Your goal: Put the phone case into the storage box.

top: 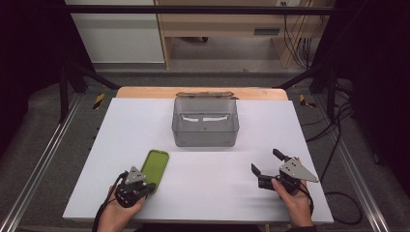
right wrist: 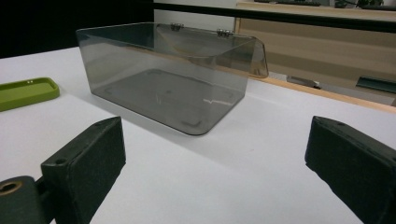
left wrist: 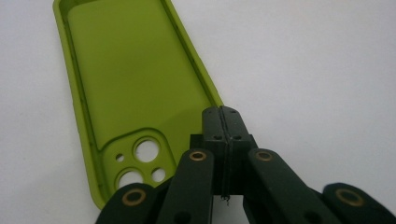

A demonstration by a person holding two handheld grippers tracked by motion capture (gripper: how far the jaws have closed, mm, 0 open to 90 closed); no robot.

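The left gripper (left wrist: 223,122), jaws pressed together on nothing, rests its tips at the near edge of a green phone case (left wrist: 135,88) lying hollow side up on the white table (top: 208,193), while the right gripper (top: 265,166) hovers with jaws wide apart, empty, facing a clear box (top: 205,126) farther back.

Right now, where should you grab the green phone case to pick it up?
Probably by its long rim. The green phone case lies flat on the white table, open side up, so only its thin raised wall offers a hold. One jaw would go inside and one outside that wall, coming down from above. The left tool, shut, sits at the right-hand rim near the camera holes, so that rim seems easiest.
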